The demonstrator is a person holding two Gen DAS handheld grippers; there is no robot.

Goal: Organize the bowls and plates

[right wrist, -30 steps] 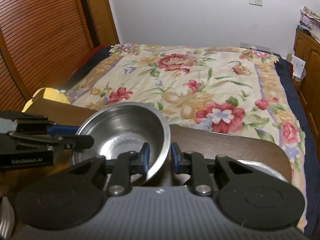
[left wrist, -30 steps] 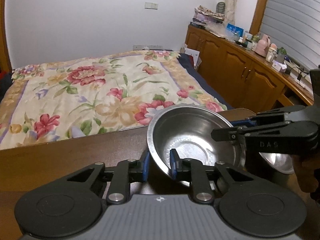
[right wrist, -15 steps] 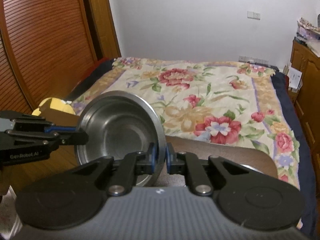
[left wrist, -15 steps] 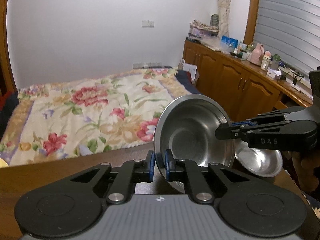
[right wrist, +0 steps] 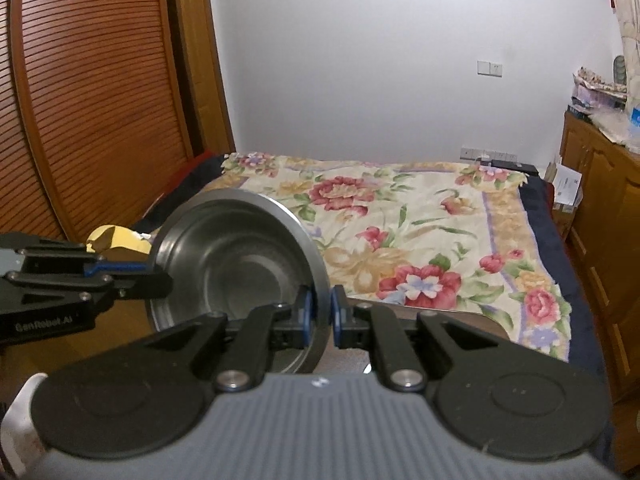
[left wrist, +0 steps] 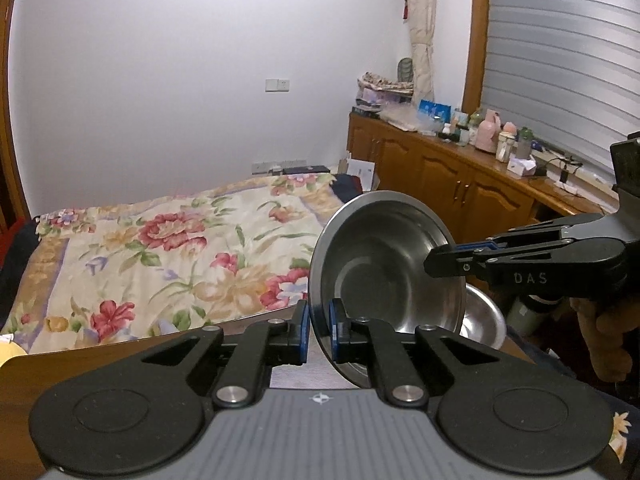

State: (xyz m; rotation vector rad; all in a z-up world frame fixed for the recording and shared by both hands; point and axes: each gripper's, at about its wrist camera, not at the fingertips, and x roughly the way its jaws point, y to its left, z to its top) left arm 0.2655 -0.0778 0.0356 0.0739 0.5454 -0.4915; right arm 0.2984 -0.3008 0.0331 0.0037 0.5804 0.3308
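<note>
A steel bowl (left wrist: 384, 264) hangs above the brown table (left wrist: 100, 360), tipped so its hollow faces the cameras. My left gripper (left wrist: 319, 320) is shut on its near-left rim. My right gripper (left wrist: 440, 266), held by a hand, reaches in from the right and pinches the opposite rim. In the right wrist view the same bowl (right wrist: 236, 264) sits between the right gripper (right wrist: 319, 312) pads, with the left gripper (right wrist: 156, 276) clamped on its far left edge. A second steel bowl (left wrist: 484, 316) rests on the table behind the lifted one.
A bed with a floral cover (left wrist: 180, 248) lies just beyond the table's far edge. Wooden cabinets (left wrist: 452, 188) with bottles and clutter on top run along the right wall. A slatted wooden door (right wrist: 80, 100) stands at the left.
Both grippers closed onto the bowl's rim and rose with it. The bowl left the table and tipped from lying flat to nearly upright.
</note>
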